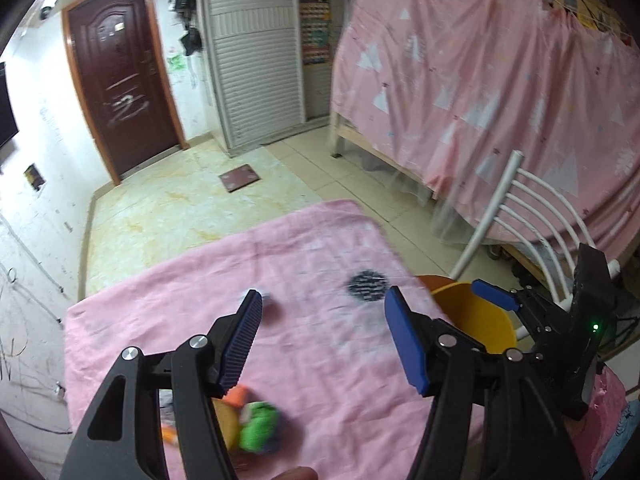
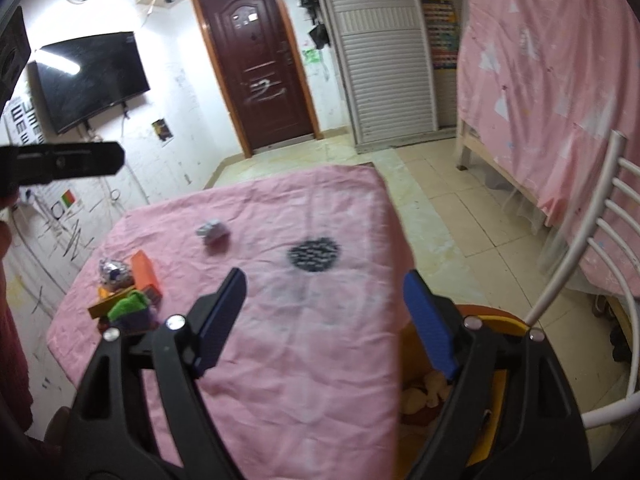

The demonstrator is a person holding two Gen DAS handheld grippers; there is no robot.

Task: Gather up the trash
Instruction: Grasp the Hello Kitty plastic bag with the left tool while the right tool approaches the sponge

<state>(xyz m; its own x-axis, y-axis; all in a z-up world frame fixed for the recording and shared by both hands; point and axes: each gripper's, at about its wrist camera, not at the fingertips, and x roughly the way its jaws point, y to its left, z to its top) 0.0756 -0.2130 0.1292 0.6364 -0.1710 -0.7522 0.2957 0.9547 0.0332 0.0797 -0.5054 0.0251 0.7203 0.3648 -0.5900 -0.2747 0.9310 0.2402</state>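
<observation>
Table, pink cloth (image 2: 280,340); trash loose on top.
Left gripper (image 1: 324,340), right gripper (image 2: 326,320): jaws apart, empty; right view alone shows crumpled paper (image 2: 212,232), bin (image 2: 500,320) contents; no legible writing.

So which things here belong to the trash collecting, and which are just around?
Job:
- crumpled grey wrapper
- foil ball
- orange box
- green and purple scrap
- yellow bin with trash inside
- left gripper, right gripper, both open

Around:
- white chair
- TV
- door
- pink bed curtain

Pink-clothed table (image 2: 280,352) bearing crumpled paper (image 2: 212,232), foil ball (image 2: 113,271), orange box (image 2: 147,273)
</observation>
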